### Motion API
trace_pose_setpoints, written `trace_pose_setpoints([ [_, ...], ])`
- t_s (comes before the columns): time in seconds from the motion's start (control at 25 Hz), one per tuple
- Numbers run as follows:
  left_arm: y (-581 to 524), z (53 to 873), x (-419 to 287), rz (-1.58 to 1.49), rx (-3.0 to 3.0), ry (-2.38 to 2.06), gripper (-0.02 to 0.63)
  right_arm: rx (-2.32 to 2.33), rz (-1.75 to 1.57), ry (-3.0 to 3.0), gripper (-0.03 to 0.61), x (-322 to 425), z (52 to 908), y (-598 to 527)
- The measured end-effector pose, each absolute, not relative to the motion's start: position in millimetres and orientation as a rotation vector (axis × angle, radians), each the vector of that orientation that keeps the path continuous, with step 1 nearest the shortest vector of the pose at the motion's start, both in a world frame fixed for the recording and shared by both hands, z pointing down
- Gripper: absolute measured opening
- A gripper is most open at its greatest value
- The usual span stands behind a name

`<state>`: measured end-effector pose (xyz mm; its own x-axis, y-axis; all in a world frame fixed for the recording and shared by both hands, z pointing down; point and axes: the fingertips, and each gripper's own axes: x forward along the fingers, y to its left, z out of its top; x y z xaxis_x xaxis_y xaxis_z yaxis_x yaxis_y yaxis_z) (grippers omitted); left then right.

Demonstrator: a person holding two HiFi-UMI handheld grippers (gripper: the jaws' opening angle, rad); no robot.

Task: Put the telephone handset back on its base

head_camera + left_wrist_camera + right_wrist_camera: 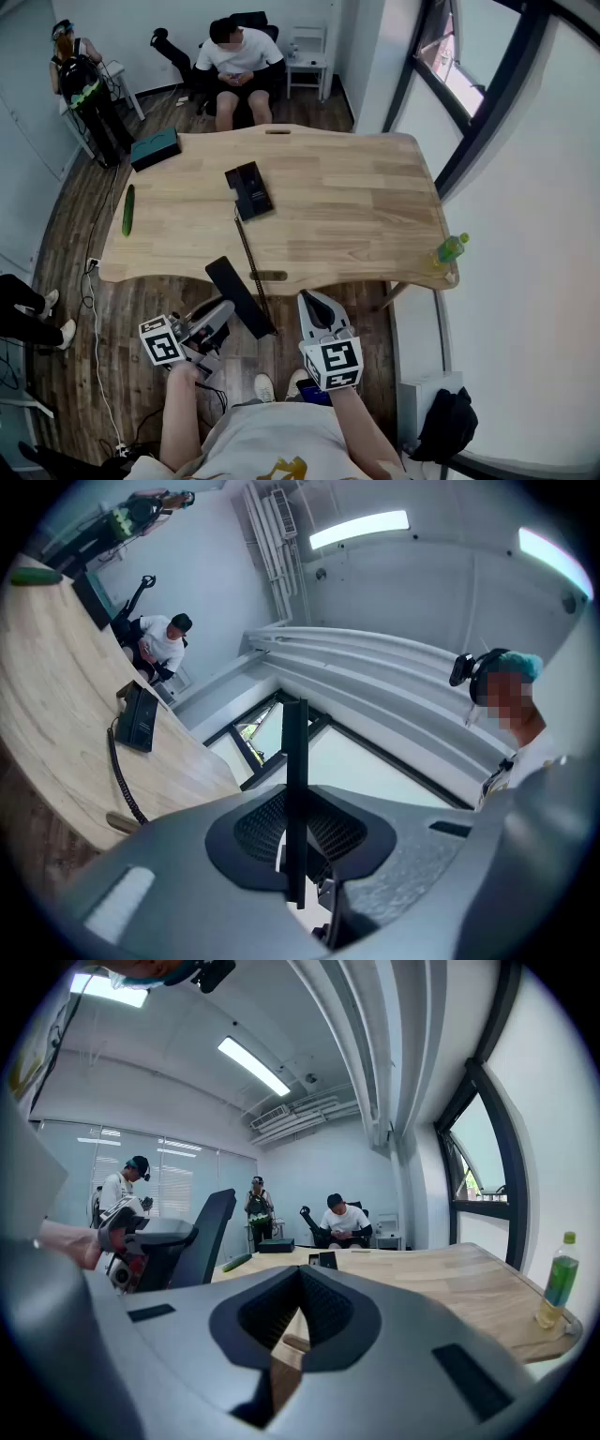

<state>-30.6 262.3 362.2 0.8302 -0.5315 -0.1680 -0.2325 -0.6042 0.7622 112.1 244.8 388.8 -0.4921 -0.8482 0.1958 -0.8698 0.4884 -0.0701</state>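
Two claws are held low at the near edge of a wooden table [375, 202], below its rim and over a plank floor [66, 375]. The left claw [228, 309] is clamped on the telephone handset [239, 295]. In the left gripper view its jaws are seen pressed from both sides on the thin black edge of the handset [295, 761], which stands up past the tips. In the head view the handset is seen as a long black slab tilted across the tips of that claw, with one end up at the table's edge and the other end low, toward the right claw [312, 302].

A black coiled cord [249, 253] is stretched from the handset forward of the left claw and up over the table to the telephone base [248, 190]. The base is laid flat on the tabletop, well ahead of both claws and apart from the handset.

The right claw is closed on nothing: in the right gripper view its jaws are seen brought together, with only the table's wood beyond them.

Far ahead and to the left of the left claw, a cucumber [127, 210] and a teal box [155, 147] are set on the table. Ahead and to the right of the right claw, a green bottle [451, 248] is stood at the table's corner. Beyond the table, far ahead of both claws, one person [239, 56] is seated and another [80, 80] is standing.
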Motion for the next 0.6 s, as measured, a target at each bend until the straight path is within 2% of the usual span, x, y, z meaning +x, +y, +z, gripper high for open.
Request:
trace_pose_setpoints([
  [0.36, 271, 362, -25, -0.47, 2.222, -0.528, 0.066, 1.513, 0.236, -2.587, 0.005, 114, 386, 251],
  [0.6, 272, 362, -18, -0.449, 2.225, -0.521, 0.066, 1.507, 0.35, -2.606, 0.005, 118, 394, 253],
])
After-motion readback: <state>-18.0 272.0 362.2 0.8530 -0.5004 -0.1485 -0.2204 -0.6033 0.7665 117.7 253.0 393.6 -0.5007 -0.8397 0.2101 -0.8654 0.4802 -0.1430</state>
